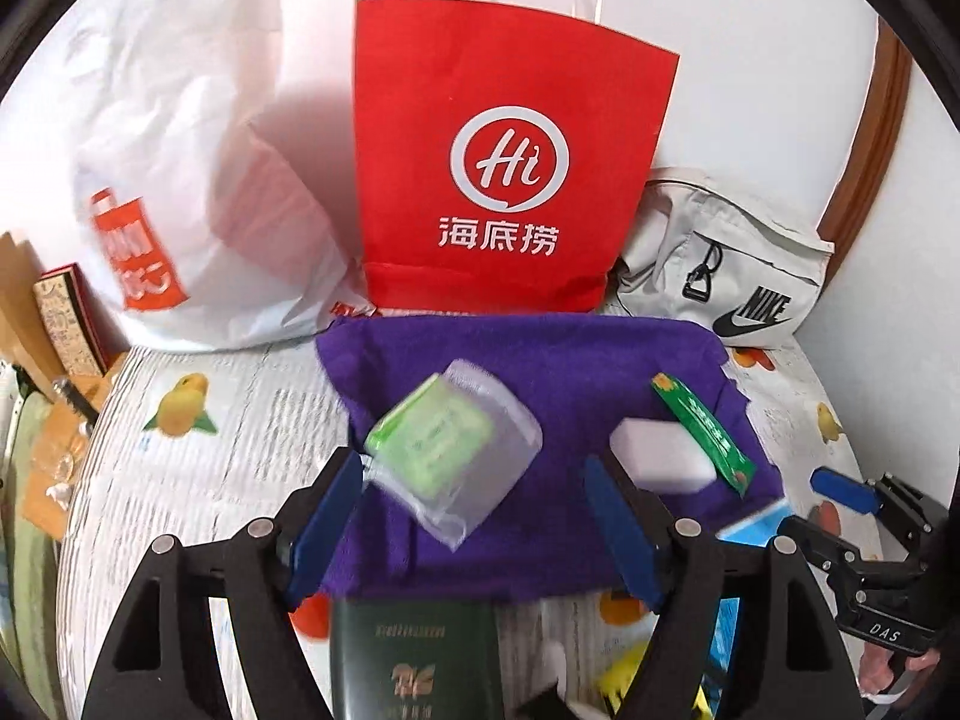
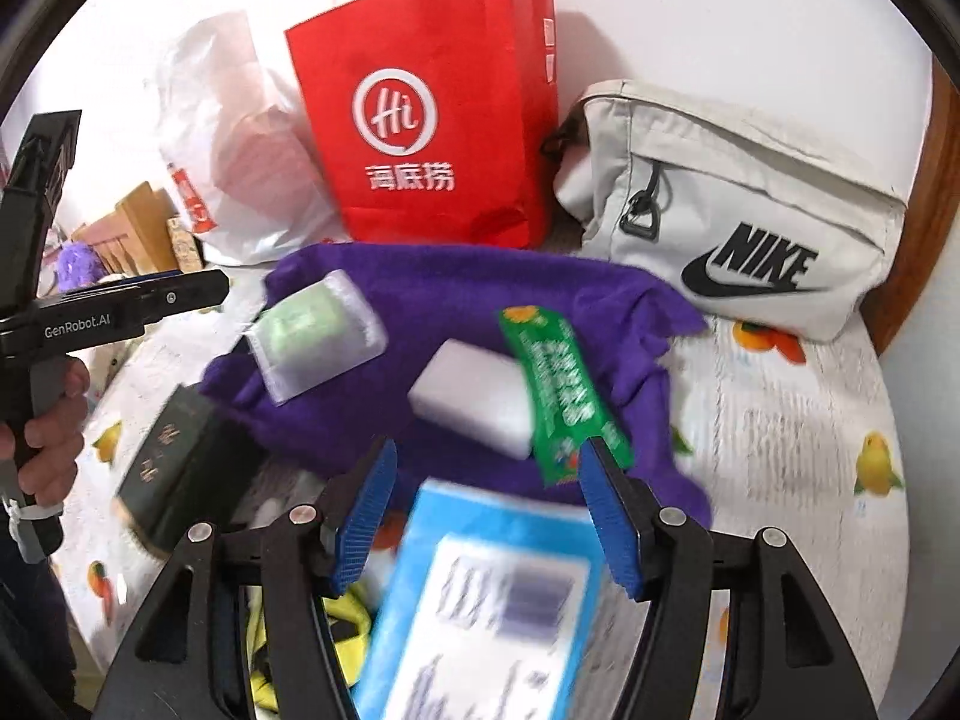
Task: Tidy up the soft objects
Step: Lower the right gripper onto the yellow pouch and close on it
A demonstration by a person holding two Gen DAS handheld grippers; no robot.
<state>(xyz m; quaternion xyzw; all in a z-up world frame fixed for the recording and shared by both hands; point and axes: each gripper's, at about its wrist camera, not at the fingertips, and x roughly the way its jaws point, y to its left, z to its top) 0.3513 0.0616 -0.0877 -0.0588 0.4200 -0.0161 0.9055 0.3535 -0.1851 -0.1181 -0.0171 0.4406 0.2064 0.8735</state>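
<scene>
With both the left gripper [image 1: 474, 516] and right gripper [image 2: 486, 510] spread wide and empty, the crumpled purple fleece cloth [image 1: 576, 360] lay at twelve o'clock, best pinched at its near corners.

Purple cloth [image 1: 540, 372], red paper bag [image 1: 510, 90] with white logo, white tablecloth [image 1: 240, 438] printed with yellow fruit
</scene>
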